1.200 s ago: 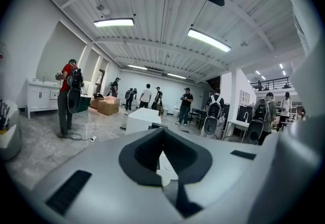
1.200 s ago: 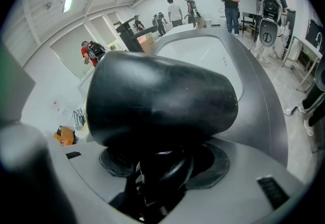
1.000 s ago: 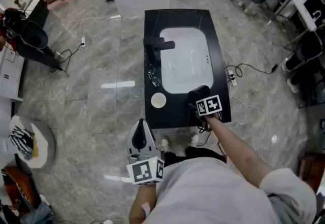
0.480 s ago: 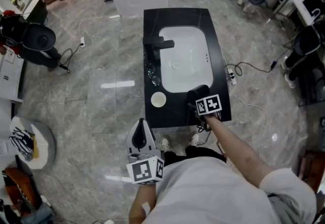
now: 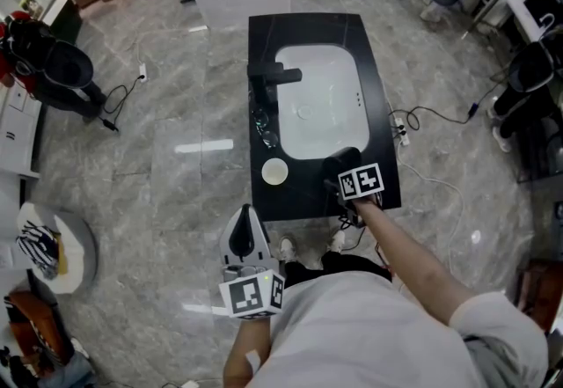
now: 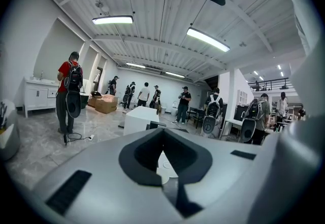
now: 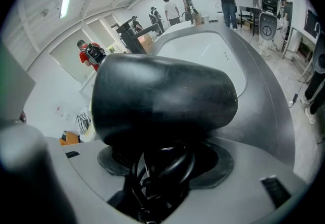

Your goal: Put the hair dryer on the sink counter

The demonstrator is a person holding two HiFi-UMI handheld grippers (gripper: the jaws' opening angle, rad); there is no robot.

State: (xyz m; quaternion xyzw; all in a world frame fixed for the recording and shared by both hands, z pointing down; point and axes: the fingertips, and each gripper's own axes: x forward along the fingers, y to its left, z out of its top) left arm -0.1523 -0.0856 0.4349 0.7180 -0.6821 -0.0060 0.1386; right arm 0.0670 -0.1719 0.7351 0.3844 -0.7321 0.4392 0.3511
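Between the right gripper's (image 5: 343, 177) jaws, on the sink counter (image 5: 308, 30): hair dryer (image 5: 345, 159) being released.
Head view: hair dryer lies on the counter just ahead of the right gripper; left gripper (image 5: 245, 217) hangs well behind it. Left gripper view: jaws pressed together, empty. Right gripper view: jaws spread, just been opening; coiled cord (image 7: 162, 167) sits between them, so placement looks done. No brand or writing legible, only square markers.

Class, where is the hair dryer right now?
In the head view the hair dryer is at the near right corner of the black counter, beside the white basin, right of the white cup, between the right gripper's jaws, which have just been opening.
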